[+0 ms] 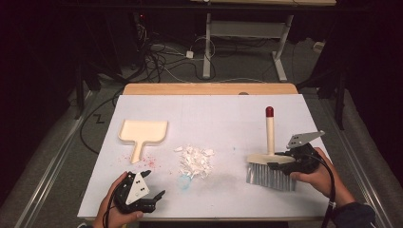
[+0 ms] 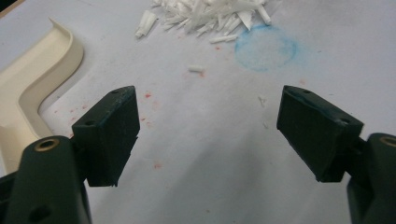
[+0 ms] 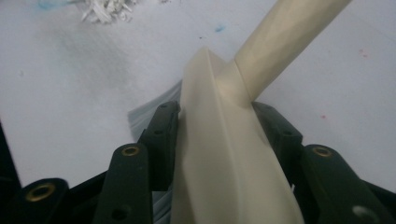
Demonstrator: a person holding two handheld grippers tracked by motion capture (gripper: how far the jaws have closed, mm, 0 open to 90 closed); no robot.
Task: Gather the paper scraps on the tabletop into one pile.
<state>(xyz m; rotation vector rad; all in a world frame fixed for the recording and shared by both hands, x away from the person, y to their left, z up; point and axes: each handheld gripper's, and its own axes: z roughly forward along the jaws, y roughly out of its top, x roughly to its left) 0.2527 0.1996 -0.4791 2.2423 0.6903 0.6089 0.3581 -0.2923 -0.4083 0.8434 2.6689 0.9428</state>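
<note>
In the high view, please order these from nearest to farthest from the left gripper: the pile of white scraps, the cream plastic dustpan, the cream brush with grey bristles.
From the left gripper:
1. Pile of white scraps, centre.
2. Cream plastic dustpan, far left; its handle end comes almost as close as the scraps.
3. Cream brush with grey bristles, right side.

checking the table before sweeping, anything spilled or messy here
Yes: a heap of white scraps lies loose mid-table, with a smudged blue ring beside it and red specks scattered near the dustpan. Nothing looks broken.

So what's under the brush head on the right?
Grey bristles hang under the brush's cream head and rest on the white table cover. The right gripper has its fingers either side of the head. The cover beneath the bristles is hidden.
</note>
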